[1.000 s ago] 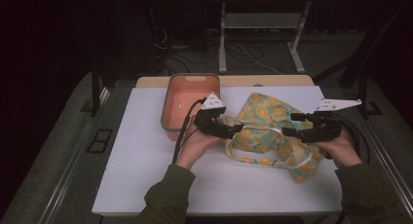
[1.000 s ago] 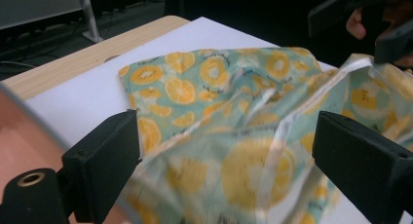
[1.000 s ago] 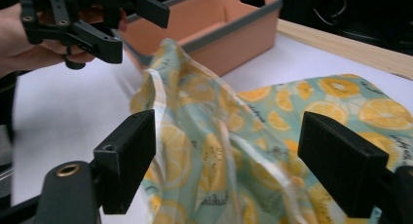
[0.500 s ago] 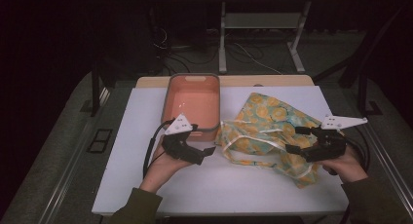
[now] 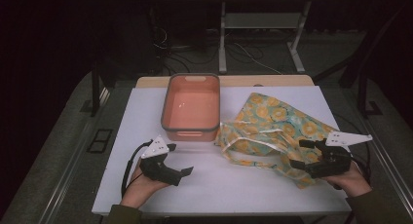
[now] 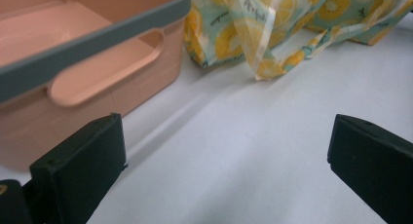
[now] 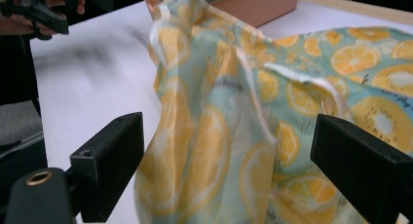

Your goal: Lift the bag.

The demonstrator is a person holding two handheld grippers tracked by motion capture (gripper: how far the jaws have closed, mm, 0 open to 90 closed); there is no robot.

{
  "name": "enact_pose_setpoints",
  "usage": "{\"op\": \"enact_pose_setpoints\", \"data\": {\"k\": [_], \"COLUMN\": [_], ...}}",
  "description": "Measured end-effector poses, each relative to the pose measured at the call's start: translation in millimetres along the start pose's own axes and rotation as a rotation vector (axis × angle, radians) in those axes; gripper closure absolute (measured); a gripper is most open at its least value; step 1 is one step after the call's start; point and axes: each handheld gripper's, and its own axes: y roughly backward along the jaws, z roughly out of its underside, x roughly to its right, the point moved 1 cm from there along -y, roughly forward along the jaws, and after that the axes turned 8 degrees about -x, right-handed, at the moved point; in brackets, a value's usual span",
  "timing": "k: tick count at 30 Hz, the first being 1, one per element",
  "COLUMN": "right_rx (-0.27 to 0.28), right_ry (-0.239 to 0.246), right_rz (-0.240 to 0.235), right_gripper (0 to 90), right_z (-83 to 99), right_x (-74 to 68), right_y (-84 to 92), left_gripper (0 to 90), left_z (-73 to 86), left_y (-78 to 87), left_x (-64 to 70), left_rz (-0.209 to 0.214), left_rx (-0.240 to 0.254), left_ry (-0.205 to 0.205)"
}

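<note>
The fruit-print bag (image 5: 272, 131) lies crumpled on the right half of the white table (image 5: 234, 185), its pale handles loose on top, its left edge just beside the pink bin (image 5: 191, 107). The bin stands at the far middle of the table, grey-rimmed, with a slot handle on its near wall. The right gripper (image 5: 303, 155) sits at the bag's near right corner with its jaws spread wide; a raised fold of the cloth stands between them, but the pads do not press on it. The left gripper (image 5: 181, 159) hovers low over bare tabletop near the left, just in front of the bin, jaws wide with nothing between them. Beyond the table lie a dark floor, cables and a metal stand's legs (image 5: 263, 44).
</note>
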Motion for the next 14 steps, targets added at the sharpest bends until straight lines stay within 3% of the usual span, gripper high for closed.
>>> {"op": "enact_pose_setpoints", "data": {"k": [3,8,14], "right_rx": [-0.010,-0.062,-0.056], "right_ry": [-0.013,-0.010,-0.010], "right_rz": [0.000,0.007,0.006], "right_gripper": [12.0,12.0,12.0], "right_z": [8.8,18.3,17.8], "right_x": [-0.4,1.7,2.0], "right_y": [-1.9,-9.1,-9.1], "left_gripper": [0.0,0.0,0.0], "left_z": [6.7,10.8,10.4], "left_y": [0.0,-2.6,-2.3], "left_x": [-1.6,-1.2,-1.8], "left_rz": [0.011,0.010,0.016], "left_rx": [-0.009,-0.029,-0.025], "left_ry": [0.021,0.019,0.023]}}
